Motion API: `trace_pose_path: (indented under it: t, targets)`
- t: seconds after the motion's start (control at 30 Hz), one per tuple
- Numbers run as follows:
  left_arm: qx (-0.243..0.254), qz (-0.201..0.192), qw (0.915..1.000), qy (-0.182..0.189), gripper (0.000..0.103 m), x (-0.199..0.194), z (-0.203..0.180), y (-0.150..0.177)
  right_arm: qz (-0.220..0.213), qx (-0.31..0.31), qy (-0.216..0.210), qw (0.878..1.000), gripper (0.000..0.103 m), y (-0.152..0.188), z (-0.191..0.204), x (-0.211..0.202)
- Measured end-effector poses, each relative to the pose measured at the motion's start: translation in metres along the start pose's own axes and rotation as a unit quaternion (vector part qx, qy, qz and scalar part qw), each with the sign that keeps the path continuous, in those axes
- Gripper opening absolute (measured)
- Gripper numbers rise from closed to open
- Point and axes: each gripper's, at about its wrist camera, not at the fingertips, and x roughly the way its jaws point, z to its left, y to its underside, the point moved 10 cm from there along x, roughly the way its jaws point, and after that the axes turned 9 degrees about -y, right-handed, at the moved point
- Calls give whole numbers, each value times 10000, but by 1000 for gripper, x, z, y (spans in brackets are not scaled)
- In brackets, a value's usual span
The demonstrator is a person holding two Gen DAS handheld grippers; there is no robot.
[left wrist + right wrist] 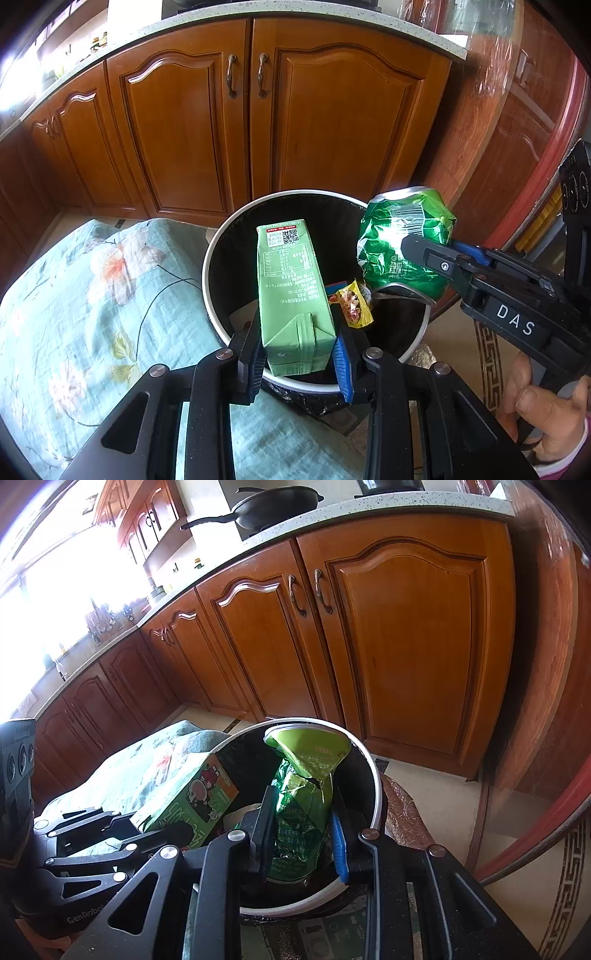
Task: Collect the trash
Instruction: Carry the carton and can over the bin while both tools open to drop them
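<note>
Left wrist view: left gripper point(301, 354) clamps one green carton point(291, 291) at lower centre, over the bin's point(208, 258) white rim. Right gripper point(424, 254), entering from the right edge, pinches one crushed green can point(402, 236) above the bin's right rim. One yellow wrapper point(354, 304) lies between carton and can. Floral cloth point(85, 295) borders the bin at left; cabinet doors point(192, 129) fill the top.
</note>
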Motion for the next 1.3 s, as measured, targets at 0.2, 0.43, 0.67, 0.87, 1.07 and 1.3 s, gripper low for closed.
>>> trace_pose_path:
  t: [0.2, 0.43, 0.67, 0.87, 1.07, 1.3]
  targets:
    - [5, 62, 10000, -39, 30, 6, 0, -1, 29, 49, -1, 10000, 26, 1, 0, 0]
    - [22, 92, 9999, -86, 30, 8, -3, -6, 158, 72, 32, 9998, 26, 2, -2, 4]
    - [-6, 164, 9998, -102, 31, 7, -6, -8, 260, 13, 72, 9996, 26, -1, -1, 11]
    - [42, 170, 9998, -133, 32, 4, -7, -11, 302, -4, 98, 9995, 28, -1, 0, 13]
    - [106, 12, 9995, -301, 56, -10, -5, -9, 246, 130, -16, 9996, 41, -4, 0, 10]
    - [0, -109, 9993, -359, 64, -30, 4, -2, 71, 202, -113, 9997, 53, -8, 6, -4]
